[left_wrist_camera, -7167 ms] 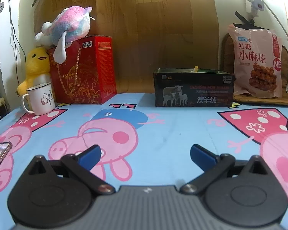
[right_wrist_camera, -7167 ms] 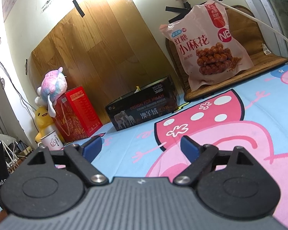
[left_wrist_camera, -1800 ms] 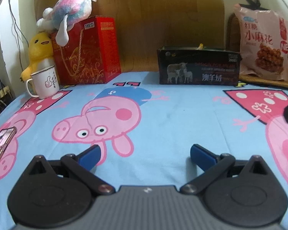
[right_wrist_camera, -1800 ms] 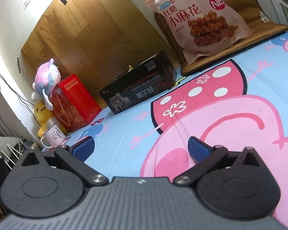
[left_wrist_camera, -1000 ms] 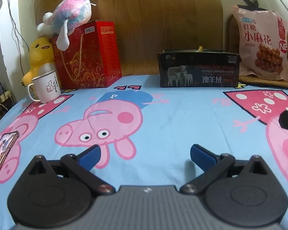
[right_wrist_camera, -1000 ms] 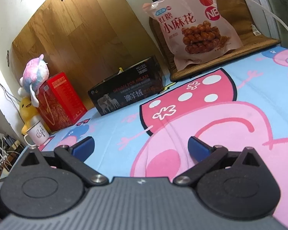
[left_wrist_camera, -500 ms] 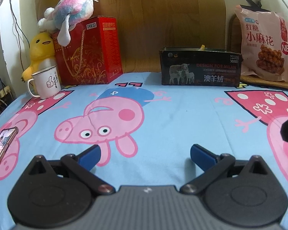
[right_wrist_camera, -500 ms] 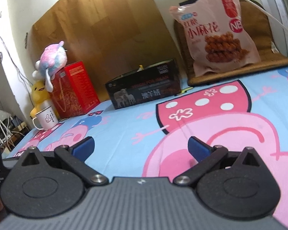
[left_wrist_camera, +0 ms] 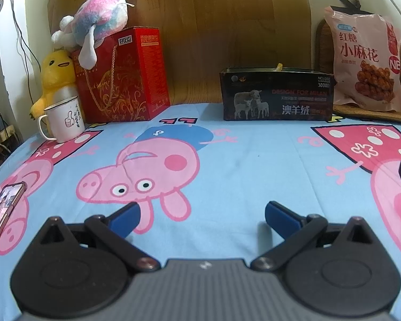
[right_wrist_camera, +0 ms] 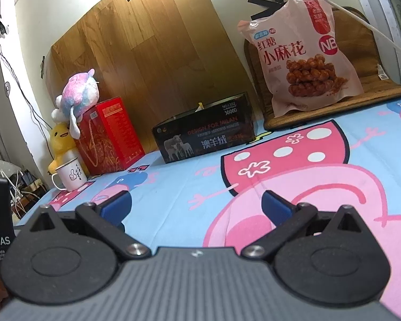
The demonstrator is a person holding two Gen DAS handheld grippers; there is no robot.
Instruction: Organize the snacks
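Both tools hang low over the near part of the cartoon-print sheet (left_wrist_camera: 254, 160), likely so the far row stays in sight: the left gripper (left_wrist_camera: 201, 211) and the right gripper (right_wrist_camera: 196, 203) each have their blue pads spread wide, with nothing between them

The snack bag (right_wrist_camera: 304, 56) stands at the far right, propped upright against a wooden chair back (right_wrist_camera: 361, 42), just right of the dark open-topped box (right_wrist_camera: 205, 136), probably its destination. It is a puffy, pale pink pouch printed with brown twists, apparently sealed
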